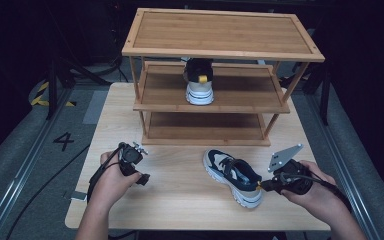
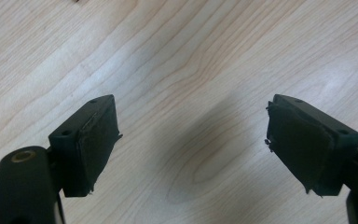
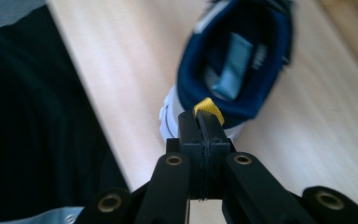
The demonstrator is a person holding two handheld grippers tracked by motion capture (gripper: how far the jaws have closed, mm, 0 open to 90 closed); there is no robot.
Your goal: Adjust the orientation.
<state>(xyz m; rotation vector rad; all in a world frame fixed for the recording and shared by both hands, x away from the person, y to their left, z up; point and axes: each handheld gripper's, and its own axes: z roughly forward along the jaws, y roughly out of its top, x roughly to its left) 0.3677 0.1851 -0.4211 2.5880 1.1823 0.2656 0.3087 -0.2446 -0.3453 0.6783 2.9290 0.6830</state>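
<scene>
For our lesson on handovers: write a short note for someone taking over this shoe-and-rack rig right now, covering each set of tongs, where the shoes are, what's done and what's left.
Right tongs: shut on the yellow heel loop of the shoe on the table.
Left tongs: open, holding nothing, over bare table.
Other shoe: standing on the middle shelf of the wooden rack, heel toward us.
Done: one shoe shelved, second gripped.
Left: probably lift the second shoe by its loop and set it on the shelf beside its mate, then release.
</scene>
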